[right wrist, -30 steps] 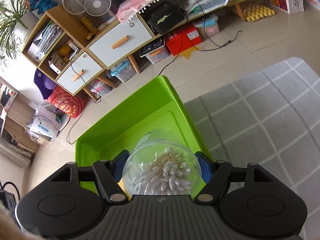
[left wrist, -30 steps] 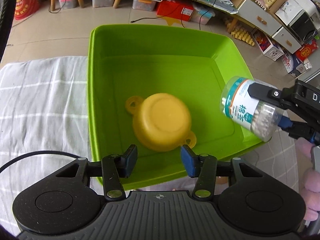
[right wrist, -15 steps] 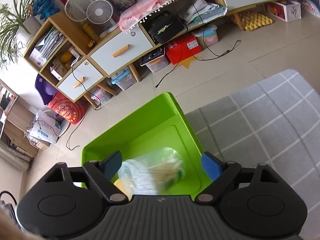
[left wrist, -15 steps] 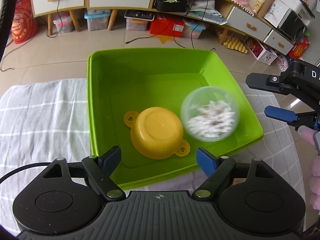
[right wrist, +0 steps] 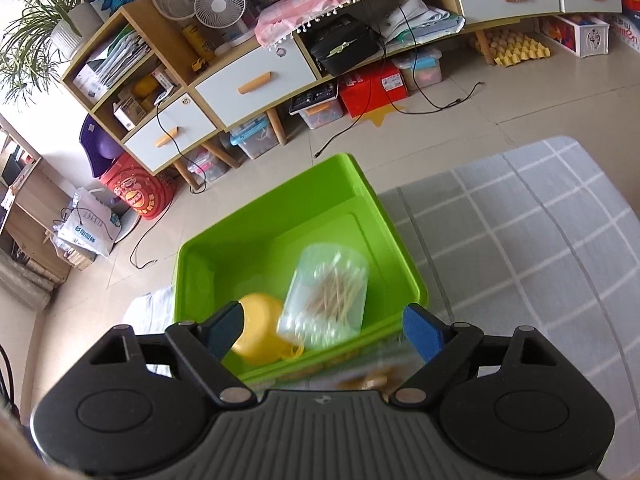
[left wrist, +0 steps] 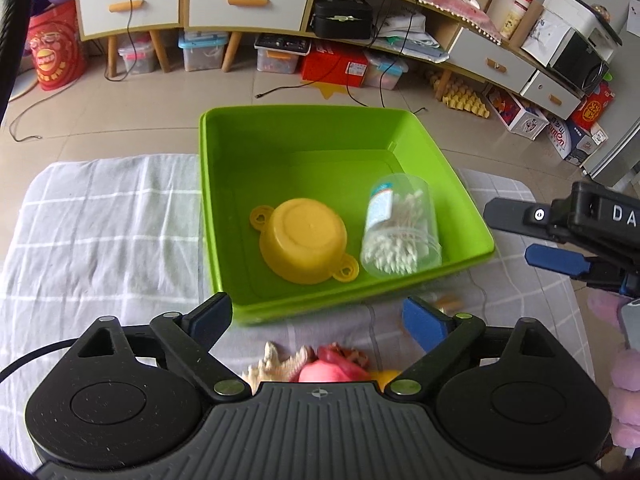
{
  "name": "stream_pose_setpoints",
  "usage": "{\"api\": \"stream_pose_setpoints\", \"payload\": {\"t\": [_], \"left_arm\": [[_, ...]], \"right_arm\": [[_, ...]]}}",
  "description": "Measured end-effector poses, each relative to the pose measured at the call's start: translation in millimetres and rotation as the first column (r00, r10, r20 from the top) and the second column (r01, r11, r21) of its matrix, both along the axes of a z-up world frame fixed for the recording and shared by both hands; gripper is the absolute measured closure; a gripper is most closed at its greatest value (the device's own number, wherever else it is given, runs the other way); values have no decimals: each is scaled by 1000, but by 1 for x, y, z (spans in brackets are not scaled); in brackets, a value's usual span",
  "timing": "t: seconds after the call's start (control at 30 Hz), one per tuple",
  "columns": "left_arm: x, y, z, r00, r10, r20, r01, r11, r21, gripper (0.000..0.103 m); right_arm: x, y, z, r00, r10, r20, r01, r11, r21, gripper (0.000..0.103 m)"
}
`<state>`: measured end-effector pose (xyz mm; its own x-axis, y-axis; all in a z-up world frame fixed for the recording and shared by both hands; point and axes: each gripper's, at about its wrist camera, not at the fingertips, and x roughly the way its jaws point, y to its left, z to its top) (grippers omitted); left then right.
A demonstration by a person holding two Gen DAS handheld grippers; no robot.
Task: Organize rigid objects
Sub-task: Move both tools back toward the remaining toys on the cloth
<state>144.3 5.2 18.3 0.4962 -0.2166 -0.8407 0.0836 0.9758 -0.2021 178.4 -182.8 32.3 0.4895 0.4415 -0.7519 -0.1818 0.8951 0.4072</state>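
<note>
So my left gripper (left wrist: 316, 320) is opening with nothing between its pads, right gripper (right wrist: 324, 330) spread wide and empty. Cotton swab jar (left wrist: 400, 232) lies in the green bin (left wrist: 280, 128), at 3 o'clock of the upside-down yellow bowl (left wrist: 304, 240).

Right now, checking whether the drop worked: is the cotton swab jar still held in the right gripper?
No, the cotton swab jar lies inside the green bin, clear of the open right gripper.
</note>
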Motion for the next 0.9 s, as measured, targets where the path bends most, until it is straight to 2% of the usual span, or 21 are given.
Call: {"api": "stream_pose_setpoints", "payload": {"t": [0.47,0.53,0.73,0.9], "left_arm": [[-58,9,8,998,31,50,-32,999,18,3],[-65,11,7,998,30,54,-31,999,17,3],[-94,21,-9,996,19,85,-18,1000,-12,2],[-118,26,-24,994,-26,111,24,999,22,2]], "right_arm": [[-52,-20,-1,999,34,7,-33,999,-40,29],[-61,-21,-2,999,50,15,-49,998,-41,27],[-88,-19,-14,990,129,52,-125,989,-75,24],[-110,-15,-25,972,225,62,-217,969,-121,24]]}}
